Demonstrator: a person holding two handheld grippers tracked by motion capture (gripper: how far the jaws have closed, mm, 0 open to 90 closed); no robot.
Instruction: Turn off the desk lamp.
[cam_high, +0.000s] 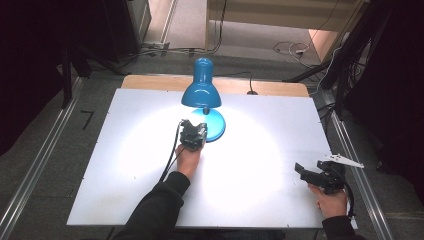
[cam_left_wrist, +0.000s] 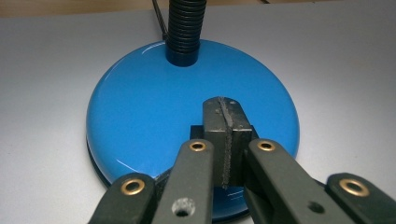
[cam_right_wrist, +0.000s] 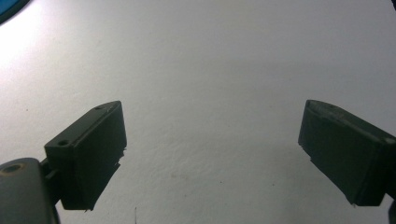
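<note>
Resting on lamp base (cam_left_wrist: 154, 116), left gripper (cam_left_wrist: 227, 109).

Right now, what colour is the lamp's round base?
Glossy bright blue. The lamp base shows best in the left gripper view, under a black ribbed neck.

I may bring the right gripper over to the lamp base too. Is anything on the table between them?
Nothing visible. The white tabletop between the open right gripper and the blue lamp base is bare; the shut left gripper sits at the base's far side.

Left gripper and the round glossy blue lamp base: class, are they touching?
Cannot tell. In the left gripper view the shut left gripper sits over the round glossy blue lamp base, but neither contact nor a gap shows.
</note>
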